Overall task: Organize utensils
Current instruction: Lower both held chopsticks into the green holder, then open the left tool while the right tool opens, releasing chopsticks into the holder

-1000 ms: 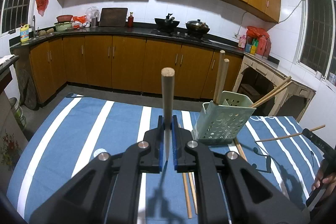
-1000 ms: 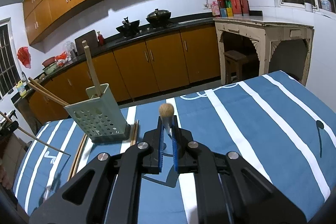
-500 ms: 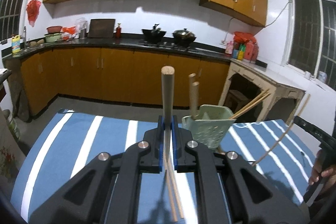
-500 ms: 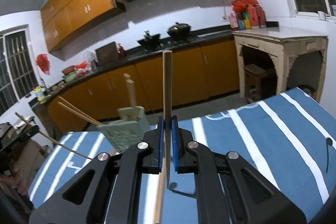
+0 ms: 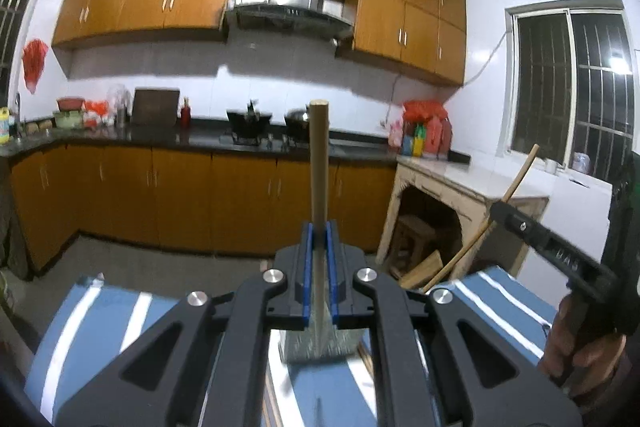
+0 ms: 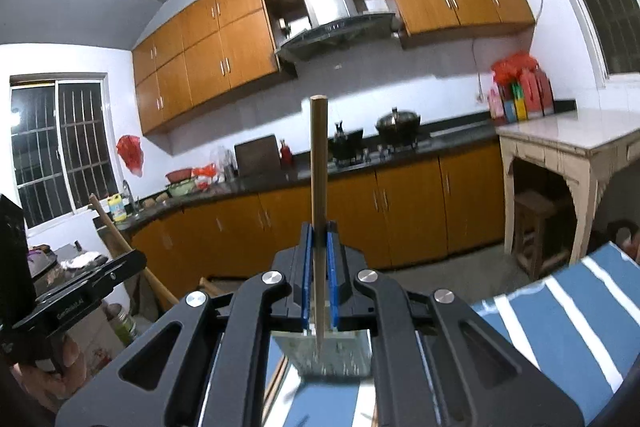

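Holding both sticks upright above the blue striped tablecloth (image 5: 120, 311), we see our main risk in the pale green perforated holder (image 6: 332, 355), which sits near us, low in both views and largely hidden behind the gripper bodies. It looks light, so a stick arriving off-centre could catch its rim and tip or shove it. Because the holder is blurred here, we can only guess where its opening lies.

The left gripper (image 5: 319, 267) has its blue pads pressed tight on a thick wooden stick (image 5: 319, 163), which stands nearly vertical. The right gripper (image 6: 319, 267) is clamped the same way on a thinner chopstick (image 6: 319, 187), whose tapered tip hangs just above the holder. Each gripper shows at the edge of the other's view, so the two tools are near one another; lowering them together could knock stick against stick.

Both grips are narrow and low on long shafts, so a bump could pivot either stick between the pads. More chopsticks (image 6: 276, 383) appear to lie on the cloth beside the holder, and a shoved holder could scatter them.
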Demonstrator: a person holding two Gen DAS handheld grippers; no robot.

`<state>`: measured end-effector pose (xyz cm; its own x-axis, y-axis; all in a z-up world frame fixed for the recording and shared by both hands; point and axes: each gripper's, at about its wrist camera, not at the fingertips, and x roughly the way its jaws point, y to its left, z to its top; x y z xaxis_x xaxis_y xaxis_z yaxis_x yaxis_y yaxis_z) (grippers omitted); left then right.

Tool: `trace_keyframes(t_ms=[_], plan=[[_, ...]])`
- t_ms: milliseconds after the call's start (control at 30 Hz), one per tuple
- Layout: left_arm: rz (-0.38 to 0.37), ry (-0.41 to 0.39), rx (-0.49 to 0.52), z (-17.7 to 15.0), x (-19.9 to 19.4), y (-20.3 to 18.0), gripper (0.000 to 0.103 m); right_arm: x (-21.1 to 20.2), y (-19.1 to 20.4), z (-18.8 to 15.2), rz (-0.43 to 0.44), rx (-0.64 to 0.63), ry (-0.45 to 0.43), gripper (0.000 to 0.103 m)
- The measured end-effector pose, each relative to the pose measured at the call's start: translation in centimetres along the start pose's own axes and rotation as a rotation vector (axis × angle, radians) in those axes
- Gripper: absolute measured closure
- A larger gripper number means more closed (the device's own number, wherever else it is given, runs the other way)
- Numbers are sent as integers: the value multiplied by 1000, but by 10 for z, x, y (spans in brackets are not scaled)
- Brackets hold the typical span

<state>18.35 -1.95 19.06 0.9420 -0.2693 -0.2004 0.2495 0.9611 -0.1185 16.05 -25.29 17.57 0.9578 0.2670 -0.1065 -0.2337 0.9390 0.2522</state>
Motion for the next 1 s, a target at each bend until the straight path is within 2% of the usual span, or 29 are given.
trace_keyframes(t_ms=[100, 267, 567, 700, 833, 1000], plan=[[30, -61, 23, 10, 13, -10, 95, 12, 5, 2, -22, -21, -30, 95], [64, -86, 7, 10, 44, -13, 95, 34, 1, -8, -54, -14, -32, 95], [103, -18, -47, -13, 103, 2, 95, 79, -11, -35, -89, 17, 31, 95], [101, 5, -59, -19, 114, 11, 95, 89, -11, -44, -95, 14, 69, 95], [101, 55, -73, -26, 122, 17, 95, 83, -9, -45, -96, -1, 73, 95], [117, 82, -90, -29, 120, 22, 90, 78, -14, -40, -95, 28, 88, 94]])
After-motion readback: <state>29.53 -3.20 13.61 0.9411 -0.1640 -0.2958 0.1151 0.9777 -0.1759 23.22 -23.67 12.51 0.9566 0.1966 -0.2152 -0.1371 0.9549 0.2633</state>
